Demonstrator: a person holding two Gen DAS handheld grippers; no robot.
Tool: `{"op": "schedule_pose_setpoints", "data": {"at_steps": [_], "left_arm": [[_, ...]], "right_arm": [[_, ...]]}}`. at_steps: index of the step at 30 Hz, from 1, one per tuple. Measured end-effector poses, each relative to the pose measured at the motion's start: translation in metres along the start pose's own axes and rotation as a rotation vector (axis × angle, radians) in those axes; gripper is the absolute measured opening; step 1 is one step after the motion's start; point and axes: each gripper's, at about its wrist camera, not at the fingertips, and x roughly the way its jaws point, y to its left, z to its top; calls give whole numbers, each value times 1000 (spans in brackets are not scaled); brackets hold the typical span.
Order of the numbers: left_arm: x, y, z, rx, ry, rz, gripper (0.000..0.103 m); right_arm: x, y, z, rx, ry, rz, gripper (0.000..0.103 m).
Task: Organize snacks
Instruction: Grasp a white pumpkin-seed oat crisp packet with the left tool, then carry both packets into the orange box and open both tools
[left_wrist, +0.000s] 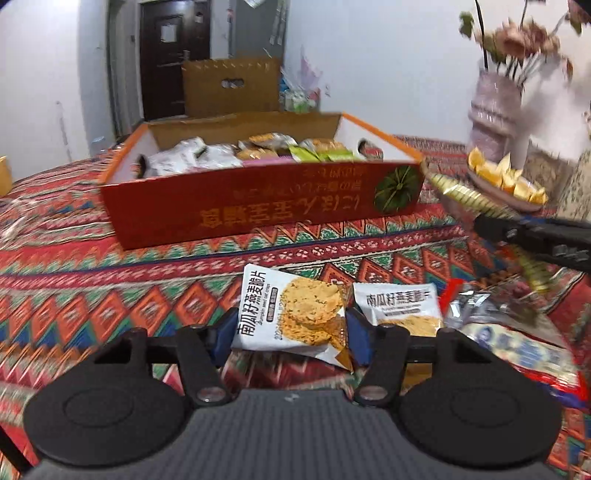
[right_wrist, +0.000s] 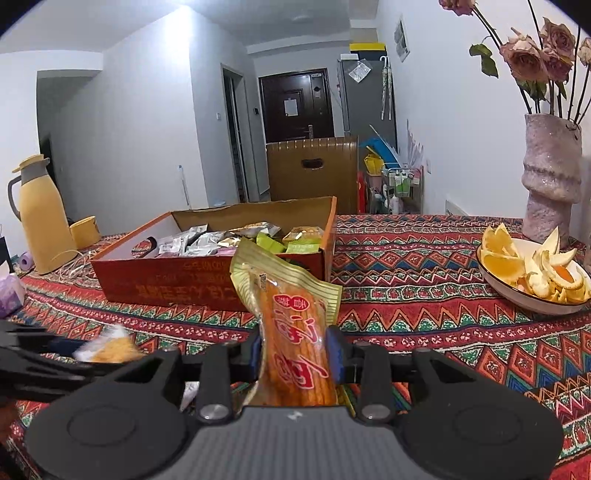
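Note:
My left gripper (left_wrist: 290, 332) is shut on a white oat-crisp packet (left_wrist: 295, 314), held just above the patterned cloth in front of the red snack box (left_wrist: 258, 206). A second oat-crisp packet (left_wrist: 400, 306) lies to its right. My right gripper (right_wrist: 295, 354) is shut on an orange snack stick in a gold-edged clear wrapper (right_wrist: 291, 332), held upright in front of the red snack box (right_wrist: 207, 280). The box holds several wrapped snacks. The right gripper also shows at the right of the left wrist view (left_wrist: 491, 225).
A bowl of orange pieces and peel (right_wrist: 535, 273) and a pink vase with dried roses (right_wrist: 550, 177) stand at the right. A yellow thermos (right_wrist: 40, 218) and cup stand at the far left. More snack bags (left_wrist: 517, 339) lie at the right.

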Motion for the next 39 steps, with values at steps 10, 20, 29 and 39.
{"op": "schedule_pose_setpoints", "data": {"at_steps": [10,20,29,39], "left_arm": [[-122,16,-48,-111,-87,106,62],[-171,32,-88,-165,-110,125,62],[-172,26,-75,-153,-146,76,62],[-134,37,45,-39,-221,-22,62]], "right_arm": [[-37,37,0,-114,-49,13,34],[-137,76,-59,-51,9,53,34],[-152,66,-54,-58,-6,-7,34],[-114,43,44,-153,-130,39,34]]}}
